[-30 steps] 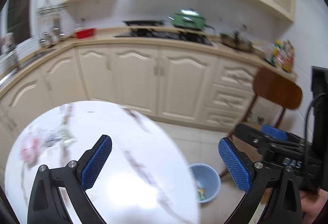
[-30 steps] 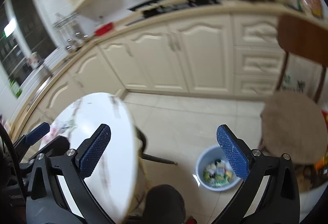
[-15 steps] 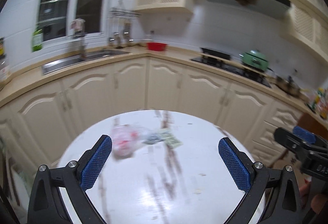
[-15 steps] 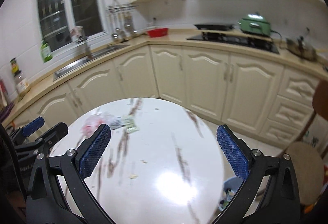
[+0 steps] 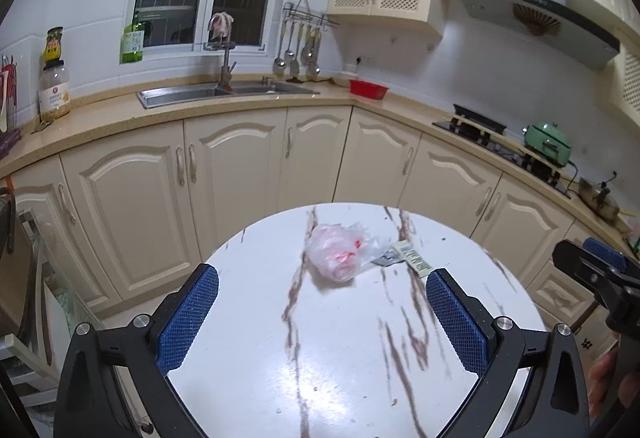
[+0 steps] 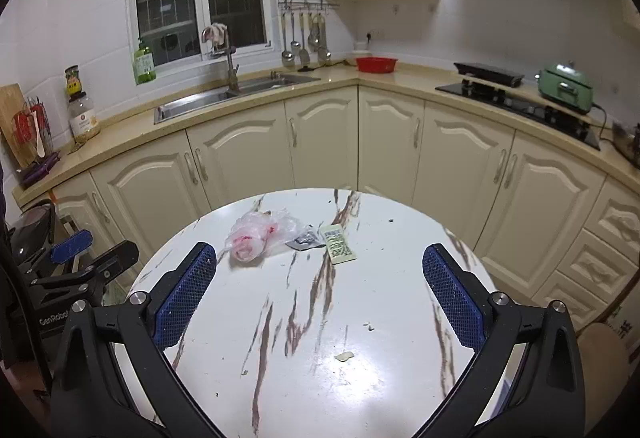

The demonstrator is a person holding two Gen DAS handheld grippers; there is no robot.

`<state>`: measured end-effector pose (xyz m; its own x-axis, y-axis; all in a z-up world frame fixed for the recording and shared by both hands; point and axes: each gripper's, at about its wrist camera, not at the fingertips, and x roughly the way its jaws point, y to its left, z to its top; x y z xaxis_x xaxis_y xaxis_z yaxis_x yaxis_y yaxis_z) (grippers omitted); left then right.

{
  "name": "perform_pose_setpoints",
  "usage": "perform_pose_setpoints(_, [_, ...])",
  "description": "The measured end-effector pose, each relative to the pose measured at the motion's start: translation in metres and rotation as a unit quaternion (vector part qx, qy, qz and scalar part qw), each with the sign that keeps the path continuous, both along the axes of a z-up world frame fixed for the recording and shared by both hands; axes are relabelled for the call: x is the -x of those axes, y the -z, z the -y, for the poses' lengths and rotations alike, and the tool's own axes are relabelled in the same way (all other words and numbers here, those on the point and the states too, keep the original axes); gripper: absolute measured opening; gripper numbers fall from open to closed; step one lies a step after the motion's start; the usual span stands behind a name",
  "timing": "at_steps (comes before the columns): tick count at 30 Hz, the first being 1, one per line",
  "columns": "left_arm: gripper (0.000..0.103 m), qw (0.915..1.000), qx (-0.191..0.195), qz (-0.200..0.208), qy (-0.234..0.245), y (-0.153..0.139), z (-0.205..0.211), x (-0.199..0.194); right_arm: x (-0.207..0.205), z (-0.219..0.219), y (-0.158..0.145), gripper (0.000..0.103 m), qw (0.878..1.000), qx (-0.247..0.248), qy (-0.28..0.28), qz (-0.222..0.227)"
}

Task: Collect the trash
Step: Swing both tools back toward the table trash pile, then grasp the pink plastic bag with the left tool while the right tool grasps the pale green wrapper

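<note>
Left gripper (image 5: pixel 322 314) and right gripper (image 6: pixel 320 294) are held spread wide and empty above the near half of the round marble desk (image 6: pixel 384 378). Trash is grouped at the far edge, ahead of both: crumpled plastic bag (image 6: pixel 256 236), dark wrapper (image 6: pixel 306 239) touching it, pale sachet (image 6: pixel 340 248) just beside. Crumbs (image 6: pixel 345 356) are seen nearer; nothing is seen blocking the path.
</note>
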<state>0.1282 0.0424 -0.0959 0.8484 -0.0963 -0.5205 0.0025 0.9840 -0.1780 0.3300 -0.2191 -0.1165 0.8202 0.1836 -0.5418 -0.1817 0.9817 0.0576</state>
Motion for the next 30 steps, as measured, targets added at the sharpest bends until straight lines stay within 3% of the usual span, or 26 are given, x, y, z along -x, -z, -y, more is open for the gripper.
perform_pose_setpoints(8, [0.102,0.9994,-0.005,-0.035,0.005,0.009,0.003,-0.066,-0.042,-0.004,0.034,0.103,0.999,0.007,-0.007,-0.048])
perform_pose_setpoints(18, [0.102,0.9947,-0.029,-0.097,0.019,0.040,0.026,-0.182,-0.127,0.013,0.105,0.103,0.991,0.004,0.005,-0.136])
perform_pose_setpoints(23, [0.102,0.9908,-0.047,-0.124,0.027,0.054,0.040,-0.243,-0.172,0.019,0.141,0.093,0.984,0.026,0.006,-0.176])
perform_pose_setpoints(30, [0.102,0.9858,-0.066,-0.151,0.033,0.077,0.058,-0.316,-0.208,0.016,0.169,0.087,0.979,0.036,-0.016,-0.201])
